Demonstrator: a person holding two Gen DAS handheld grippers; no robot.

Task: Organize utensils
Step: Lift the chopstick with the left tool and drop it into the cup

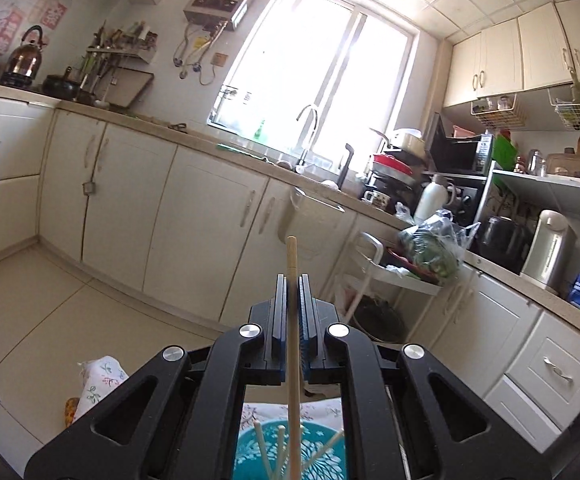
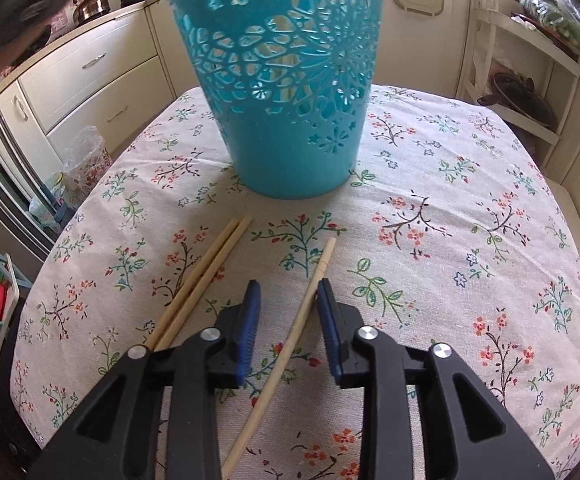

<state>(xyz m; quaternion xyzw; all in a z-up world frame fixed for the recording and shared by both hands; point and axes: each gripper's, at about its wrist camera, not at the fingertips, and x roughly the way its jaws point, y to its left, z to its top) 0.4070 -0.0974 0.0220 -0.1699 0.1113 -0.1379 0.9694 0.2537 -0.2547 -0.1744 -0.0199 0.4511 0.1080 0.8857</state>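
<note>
Bamboo-coloured and thin, one chopstick (image 1: 292, 320) is pinched between the blue pads (image 1: 279, 312) of the left hand-held gripper (image 1: 292, 280). The jaws are narrow, pressed on the stick from both sides. The stick stands along the fingers: its upper end rises past the fingertips, and its lower end goes down toward the turquoise basket (image 1: 249, 452), which is seen from above under the gripper. Inside this basket, three other chopsticks (image 1: 261, 448) lean against each other.

On the right side, the right hand-held gripper (image 2: 287, 286) is wide open and holds nothing. It hovers low over the desk, which is covered with a floral tablecloth (image 2: 450, 240). A single chopstick (image 2: 290, 344) lies on the cloth between the two jaws, running diagonally. It is nearer to the right blue pad (image 2: 328, 320); whether it touches this pad I cannot tell. Its far end reaches past the fingertips, toward the basket.

A pair of chopsticks (image 2: 197, 284) lies side by side, touching each other, to the left of the left pad (image 2: 249, 320), outside the jaws. In the right wrist view the same turquoise basket (image 2: 281, 92), with flower-shaped holes, stands upright on the cloth beyond all three sticks, well apart from the gripper.
</note>
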